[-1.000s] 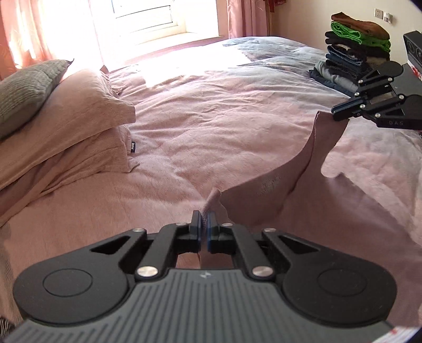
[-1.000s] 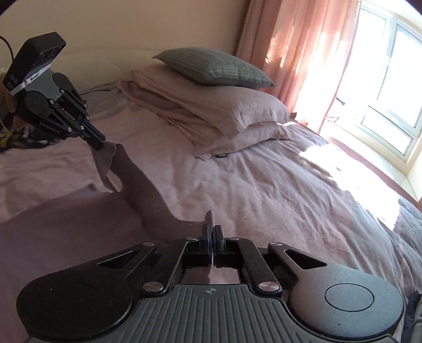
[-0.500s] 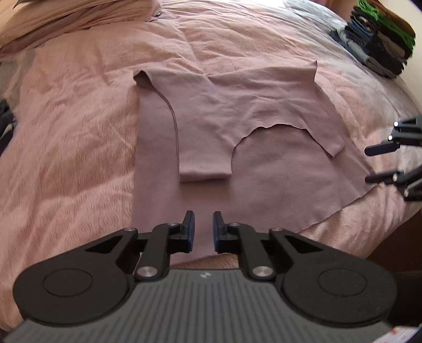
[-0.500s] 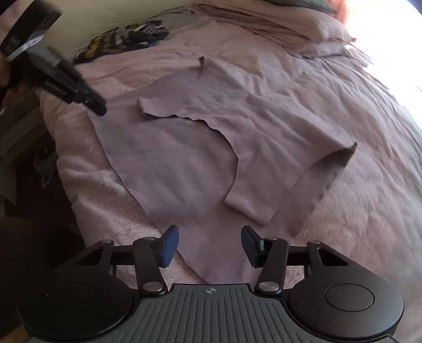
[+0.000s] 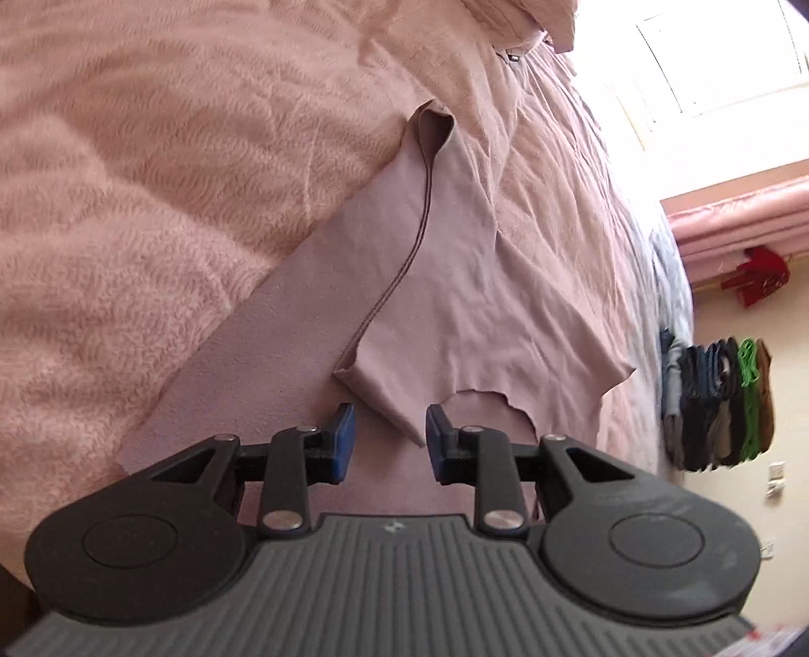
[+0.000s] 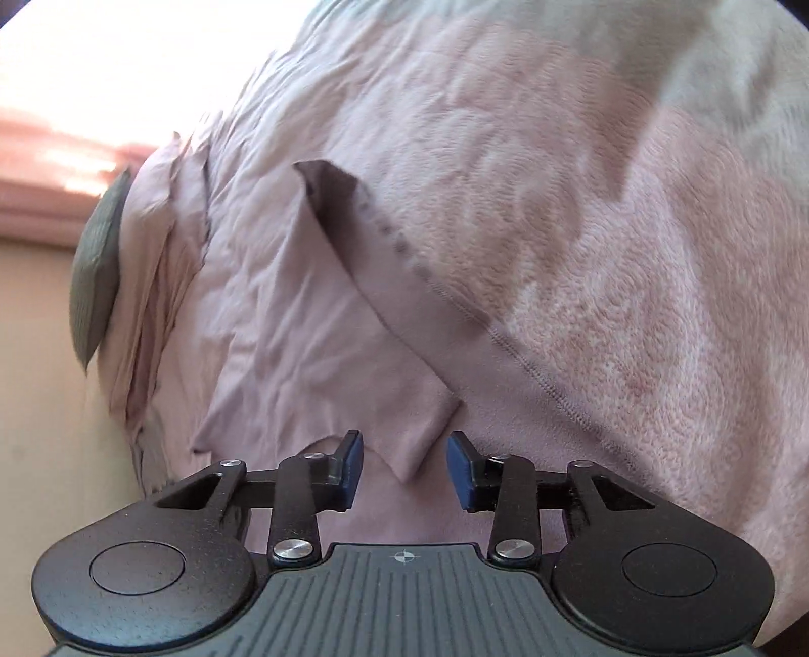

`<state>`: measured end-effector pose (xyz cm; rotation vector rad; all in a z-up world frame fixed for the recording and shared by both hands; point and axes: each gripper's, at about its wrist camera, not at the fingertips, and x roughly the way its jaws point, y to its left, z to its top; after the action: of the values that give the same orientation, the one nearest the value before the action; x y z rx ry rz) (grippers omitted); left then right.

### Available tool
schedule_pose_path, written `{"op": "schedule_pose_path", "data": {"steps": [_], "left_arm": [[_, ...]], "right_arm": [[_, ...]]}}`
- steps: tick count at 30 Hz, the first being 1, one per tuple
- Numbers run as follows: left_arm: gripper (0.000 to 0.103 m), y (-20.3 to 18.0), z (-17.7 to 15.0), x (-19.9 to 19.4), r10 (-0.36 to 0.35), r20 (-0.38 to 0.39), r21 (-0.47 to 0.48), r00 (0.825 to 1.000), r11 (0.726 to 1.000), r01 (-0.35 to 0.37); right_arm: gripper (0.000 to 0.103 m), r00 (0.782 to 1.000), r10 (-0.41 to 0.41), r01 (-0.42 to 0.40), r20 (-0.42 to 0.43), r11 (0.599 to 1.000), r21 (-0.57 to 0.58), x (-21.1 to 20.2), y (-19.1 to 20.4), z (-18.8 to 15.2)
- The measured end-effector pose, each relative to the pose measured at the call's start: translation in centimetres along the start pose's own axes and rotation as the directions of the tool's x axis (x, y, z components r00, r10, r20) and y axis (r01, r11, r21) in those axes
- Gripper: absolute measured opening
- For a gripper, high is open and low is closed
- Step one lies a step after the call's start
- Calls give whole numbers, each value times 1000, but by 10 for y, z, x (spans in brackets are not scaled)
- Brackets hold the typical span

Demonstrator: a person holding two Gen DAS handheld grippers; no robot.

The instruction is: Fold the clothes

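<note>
Mauve garment [image 5: 470, 283]: near portion hidden beneath the left claw [image 5: 387, 444] body; likewise under the right claw [image 6: 404, 465].
Pillow [image 5: 536, 20]: cut off by the top edge.
Stack of folded clothes [image 5: 718, 404], far right: individual items too blurred to tell apart.
Window [image 5: 718, 55]: overexposed, detail lost.

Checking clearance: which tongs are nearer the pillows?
Left, likely. The left tongs, open over the mauve top's sleeve, have the pillows straight ahead beyond it. The right tongs, open too, see them far off to their left, on the left tongs' side.
</note>
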<state>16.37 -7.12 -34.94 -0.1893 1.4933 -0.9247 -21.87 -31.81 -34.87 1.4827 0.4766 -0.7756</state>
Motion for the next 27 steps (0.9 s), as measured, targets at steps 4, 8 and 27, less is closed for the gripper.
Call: {"op": "schedule_pose_path", "data": {"steps": [4,8,27], "left_arm": [[24,5,6,9,-10,-11,-24,1000,1000,10],[0,8,6,12,-23,-13,-19,1000,1000,23],[0,16,-42,-29,23,-16,122,1000,992,-21]], "right_arm": [[10,1000,12,-13,18,995,96,12,-15,5],[0,996,20,-22,82,1000,22,-3,-12,2],[0,1000,15,-14,27,1000,-26,-55,-28,-37]]}}
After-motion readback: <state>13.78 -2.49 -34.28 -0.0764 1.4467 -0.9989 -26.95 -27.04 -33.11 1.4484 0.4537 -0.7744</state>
